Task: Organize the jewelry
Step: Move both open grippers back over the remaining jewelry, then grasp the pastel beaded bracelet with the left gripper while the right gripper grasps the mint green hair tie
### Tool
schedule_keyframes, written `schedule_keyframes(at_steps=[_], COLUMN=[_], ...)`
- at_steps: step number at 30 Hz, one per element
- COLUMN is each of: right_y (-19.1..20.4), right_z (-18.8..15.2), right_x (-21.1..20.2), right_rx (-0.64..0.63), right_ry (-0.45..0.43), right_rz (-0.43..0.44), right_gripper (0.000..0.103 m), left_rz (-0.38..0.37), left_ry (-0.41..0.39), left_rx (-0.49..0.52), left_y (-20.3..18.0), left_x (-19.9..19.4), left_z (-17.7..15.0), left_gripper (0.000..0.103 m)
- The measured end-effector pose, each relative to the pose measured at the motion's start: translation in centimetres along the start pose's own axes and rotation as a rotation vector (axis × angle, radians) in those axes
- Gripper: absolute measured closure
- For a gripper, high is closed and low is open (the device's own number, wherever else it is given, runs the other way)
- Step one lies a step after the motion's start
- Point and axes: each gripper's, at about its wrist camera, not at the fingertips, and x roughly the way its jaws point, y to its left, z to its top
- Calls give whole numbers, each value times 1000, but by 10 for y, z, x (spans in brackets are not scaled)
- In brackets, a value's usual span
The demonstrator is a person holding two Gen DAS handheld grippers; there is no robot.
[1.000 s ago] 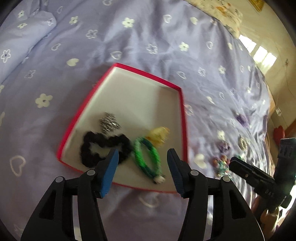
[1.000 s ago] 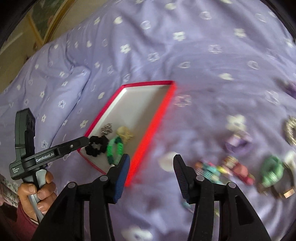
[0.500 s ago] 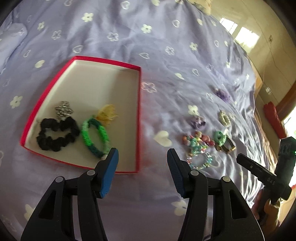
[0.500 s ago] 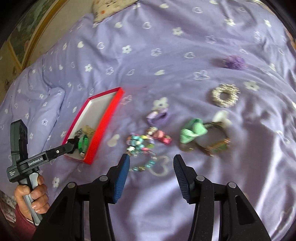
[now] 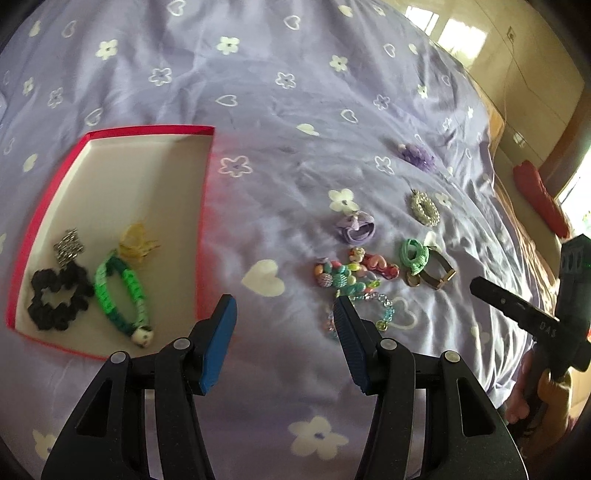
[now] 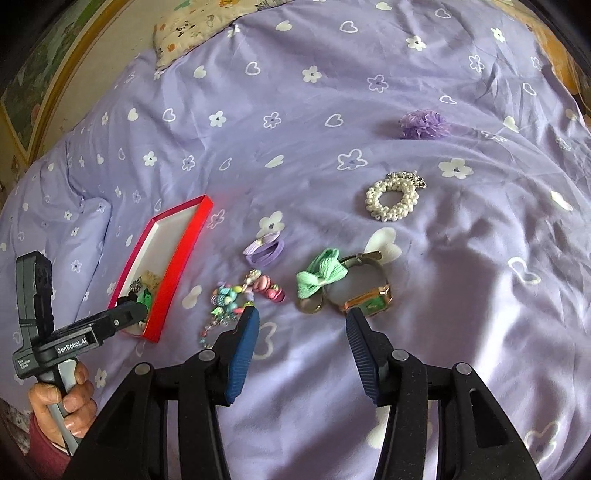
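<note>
A lilac bedspread (image 6: 332,192) printed with white flowers and hearts covers the bed — a patterned pillow (image 6: 192,33) at its head; left gripper (image 5: 286,314) and right gripper (image 6: 303,325) gape, empty.

place: home bedroom | evidence: purple flowered duvet (image 6: 332,177), pillow (image 6: 192,33)

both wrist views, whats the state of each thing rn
red box: open, no lid
black scrunchie: in the box
green bracelet: in the box
pearl ring: loose on the bedspread
watch: on the bedspread
left gripper: open, empty
right gripper: open, empty
</note>
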Motion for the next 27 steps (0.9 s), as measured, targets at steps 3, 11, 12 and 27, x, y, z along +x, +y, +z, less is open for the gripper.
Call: schedule_keyframes(at_steps=[3,11,12,27], right_y=[-2,-3,-3,-13], right_z=[5,22,24,30], right_x=[6,40,45,77], right_rx=[-3,-18,-18,14], right_ry=[2,47,56,87], right_rz=[-2,-5,-8,-43], right_gripper=[52,53,53,91], left_rz=[-9,-21,-26,-102], left_ry=[19,52,56,115], left_rx=[21,85,89,167], left_y=[-7,-24,-25,-38], left_x=[11,46,49,90], left_z=[5,19,20,18], left_gripper=[50,50,50,81])
